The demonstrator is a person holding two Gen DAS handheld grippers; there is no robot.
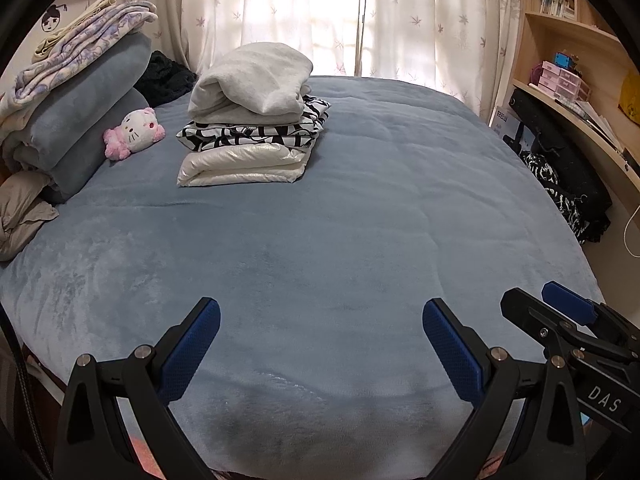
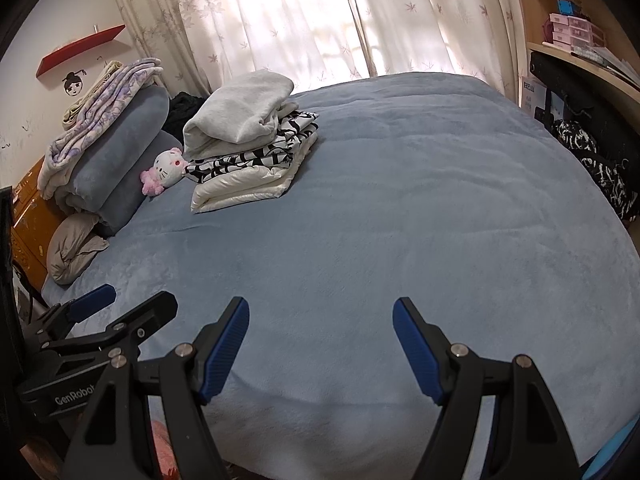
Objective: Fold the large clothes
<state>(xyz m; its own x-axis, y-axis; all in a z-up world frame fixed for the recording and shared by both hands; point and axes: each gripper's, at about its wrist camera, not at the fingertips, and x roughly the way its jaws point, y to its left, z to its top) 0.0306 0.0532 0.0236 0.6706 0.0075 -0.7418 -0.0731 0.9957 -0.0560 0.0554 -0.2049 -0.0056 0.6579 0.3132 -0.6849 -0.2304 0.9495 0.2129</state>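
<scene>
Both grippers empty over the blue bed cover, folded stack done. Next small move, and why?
Probably swing the right gripper toward the black-and-white patterned garment heaped at the bed's right edge. Both it and the left gripper are open and hold nothing, and the blue fleece bed cover before them bears no unfolded clothing.

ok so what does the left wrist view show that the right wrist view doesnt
Only the left wrist view: books on the upper shelf and a yellow thing at the far right edge.

Only the right wrist view: a red wall shelf in full and an orange cabinet beside the bed.

Both: the blue bedspread, the folded clothes stack, the pink and white plush, the curtains, and both grippers open and empty, left gripper, right gripper.
</scene>
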